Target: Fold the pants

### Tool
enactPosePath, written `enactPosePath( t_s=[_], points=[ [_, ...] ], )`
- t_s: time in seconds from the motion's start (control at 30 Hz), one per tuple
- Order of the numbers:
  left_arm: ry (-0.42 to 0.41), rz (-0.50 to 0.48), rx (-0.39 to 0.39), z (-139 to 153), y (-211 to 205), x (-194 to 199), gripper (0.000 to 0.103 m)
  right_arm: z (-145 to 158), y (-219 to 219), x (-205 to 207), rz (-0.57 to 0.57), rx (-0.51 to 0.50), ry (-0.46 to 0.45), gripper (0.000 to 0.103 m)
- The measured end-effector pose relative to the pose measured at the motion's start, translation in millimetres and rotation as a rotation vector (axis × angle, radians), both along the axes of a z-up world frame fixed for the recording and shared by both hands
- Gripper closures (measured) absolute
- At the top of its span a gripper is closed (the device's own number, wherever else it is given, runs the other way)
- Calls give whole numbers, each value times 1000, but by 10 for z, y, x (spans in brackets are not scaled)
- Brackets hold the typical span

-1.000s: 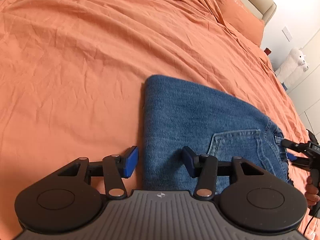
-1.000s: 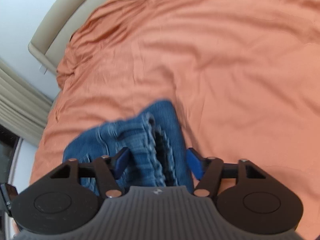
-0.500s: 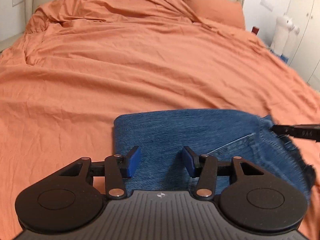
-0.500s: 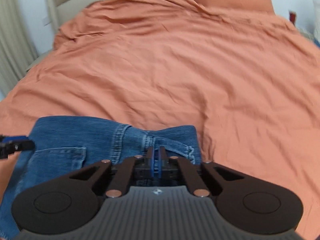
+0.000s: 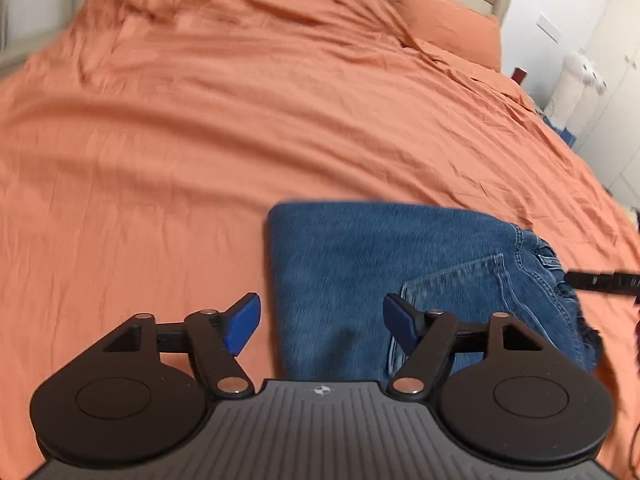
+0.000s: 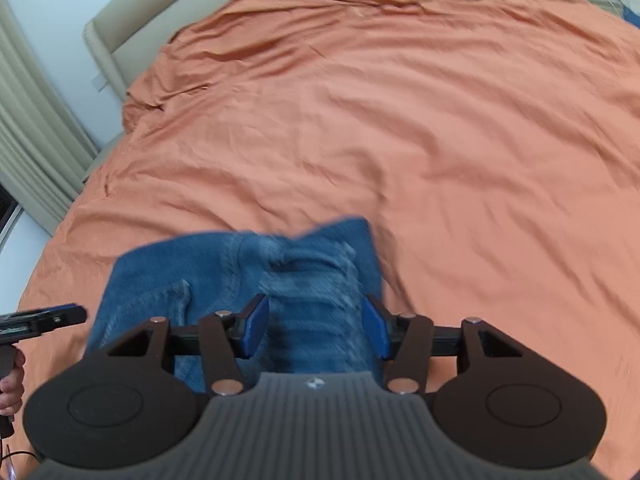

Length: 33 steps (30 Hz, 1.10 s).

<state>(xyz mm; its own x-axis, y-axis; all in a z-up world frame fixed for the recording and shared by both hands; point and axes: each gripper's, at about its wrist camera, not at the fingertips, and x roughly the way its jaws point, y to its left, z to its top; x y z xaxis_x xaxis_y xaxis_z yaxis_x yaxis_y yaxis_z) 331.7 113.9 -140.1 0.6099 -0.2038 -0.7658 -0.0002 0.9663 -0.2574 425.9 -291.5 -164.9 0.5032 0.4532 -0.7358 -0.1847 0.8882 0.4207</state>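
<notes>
The folded pants (image 5: 400,272) lie low and right of centre on the orange bed (image 5: 200,140). The left gripper (image 5: 320,322) has fingers spread wide, holding nothing. Only the right view shows the right gripper (image 6: 316,328) likewise agape over the waistband, and the curtain (image 6: 28,132) at left.

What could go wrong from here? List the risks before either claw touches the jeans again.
1. The waistband end of the folded jeans looks bunched, not flat; a further fold may trap that bulge.
2. The left claw is open across the jeans' left edge, so closing could also pinch the orange bedsheet.
3. Both claws are open, so nothing pins the fold.
</notes>
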Motion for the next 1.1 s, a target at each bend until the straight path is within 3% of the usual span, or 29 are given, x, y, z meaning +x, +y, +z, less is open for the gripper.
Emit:
enactPosePath(
  t_s=[0.13, 0.23, 0.37, 0.43, 0.5, 0.57, 0.7, 0.87, 1.1],
  points=[
    [66, 53, -125, -231, 189, -96, 20, -282, -230, -52, -59, 140, 124, 53],
    [117, 85, -263, -448, 322, -149, 20, -485, -374, -41, -129, 269, 198, 43],
    [100, 94, -317, -550, 360, -209, 23, -657, -444, -44, -152, 360, 236, 41],
    [100, 93, -331, -572, 347, -197, 32, -693, -442, -45, -157, 380, 243, 42],
    [105, 95, -363, -600, 347, -174, 52, -706, -410, -41, -147, 396, 247, 47],
    [115, 107, -401, -628, 352, -152, 66, -699, -386, -40, -150, 393, 246, 56],
    [93, 121, -382, -540, 316, -189, 91, -548, -313, -63, -130, 343, 208, 72],
    [40, 142, -339, -270, 272, -292, 97, -145, -210, -111, -107, 269, 141, 87],
    [-55, 156, -260, 272, 328, -643, 97, 505, 49, -364, -31, 241, 51, 90]
  ],
)
